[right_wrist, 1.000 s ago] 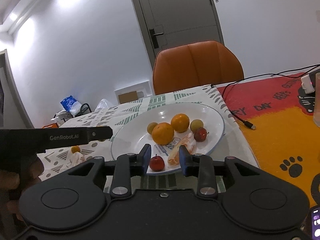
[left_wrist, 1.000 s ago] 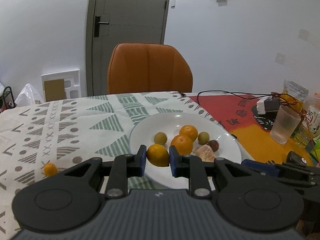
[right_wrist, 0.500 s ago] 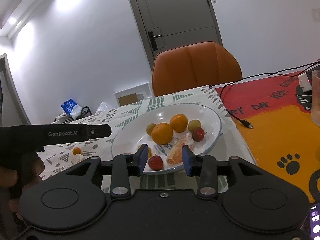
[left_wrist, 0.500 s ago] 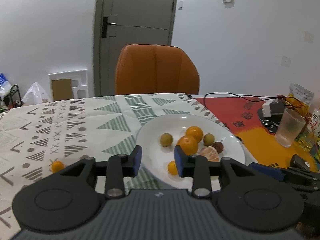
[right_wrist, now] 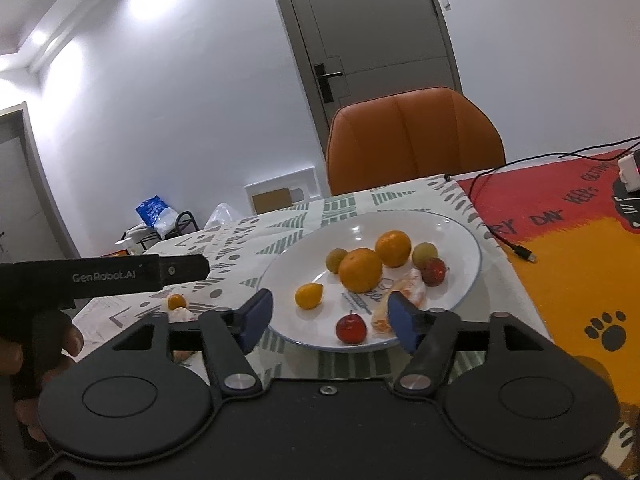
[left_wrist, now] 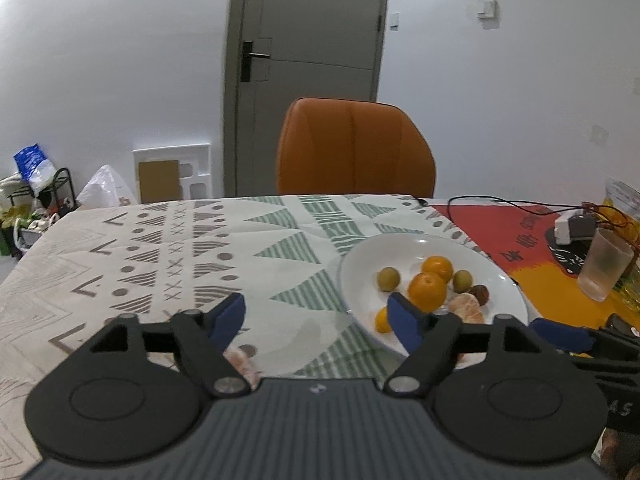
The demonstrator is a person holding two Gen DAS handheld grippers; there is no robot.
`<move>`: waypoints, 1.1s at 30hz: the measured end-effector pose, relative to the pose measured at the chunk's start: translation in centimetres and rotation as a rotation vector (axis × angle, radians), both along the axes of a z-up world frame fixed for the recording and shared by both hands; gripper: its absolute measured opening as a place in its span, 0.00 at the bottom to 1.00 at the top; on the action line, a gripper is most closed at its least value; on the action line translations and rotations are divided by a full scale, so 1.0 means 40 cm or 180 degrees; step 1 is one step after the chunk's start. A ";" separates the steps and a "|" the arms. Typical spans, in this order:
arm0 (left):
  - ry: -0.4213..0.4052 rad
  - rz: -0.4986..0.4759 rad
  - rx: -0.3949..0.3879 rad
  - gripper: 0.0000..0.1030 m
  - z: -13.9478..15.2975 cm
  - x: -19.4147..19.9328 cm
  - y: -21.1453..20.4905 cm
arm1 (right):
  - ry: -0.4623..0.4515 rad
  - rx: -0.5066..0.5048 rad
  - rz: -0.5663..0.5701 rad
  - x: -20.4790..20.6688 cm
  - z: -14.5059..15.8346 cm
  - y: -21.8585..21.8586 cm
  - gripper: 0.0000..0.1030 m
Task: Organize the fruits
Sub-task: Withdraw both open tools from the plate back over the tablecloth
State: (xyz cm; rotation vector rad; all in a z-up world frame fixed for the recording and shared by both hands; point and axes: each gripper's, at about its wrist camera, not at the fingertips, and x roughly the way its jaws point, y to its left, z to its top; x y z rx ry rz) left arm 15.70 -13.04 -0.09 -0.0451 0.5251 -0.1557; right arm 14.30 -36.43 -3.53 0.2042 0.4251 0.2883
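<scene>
Both grippers' jaws have just been opening and hold nothing — the left gripper [left_wrist: 316, 318] should back straight off, leaving the kumquat [right_wrist: 308, 295] settled on the plate [right_wrist: 460, 236] — the right gripper [right_wrist: 330, 316] likewise.

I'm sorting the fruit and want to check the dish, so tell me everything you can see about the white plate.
The white plate is round, shallow and glossy, ceramic by the look, with a thin blue line around its rim and a faint print at its centre. It sits level on the patterned tablecloth, beside the red and orange mat. On it lie two oranges, two green fruits, a small yellow one, two small red ones and peeled segments. Neither gripper touches it.
</scene>
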 end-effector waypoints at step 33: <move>0.0038 0.0749 -0.0183 0.84 -0.009 -0.034 0.289 | 0.0121 0.0033 0.0562 0.047 0.003 0.193 1.00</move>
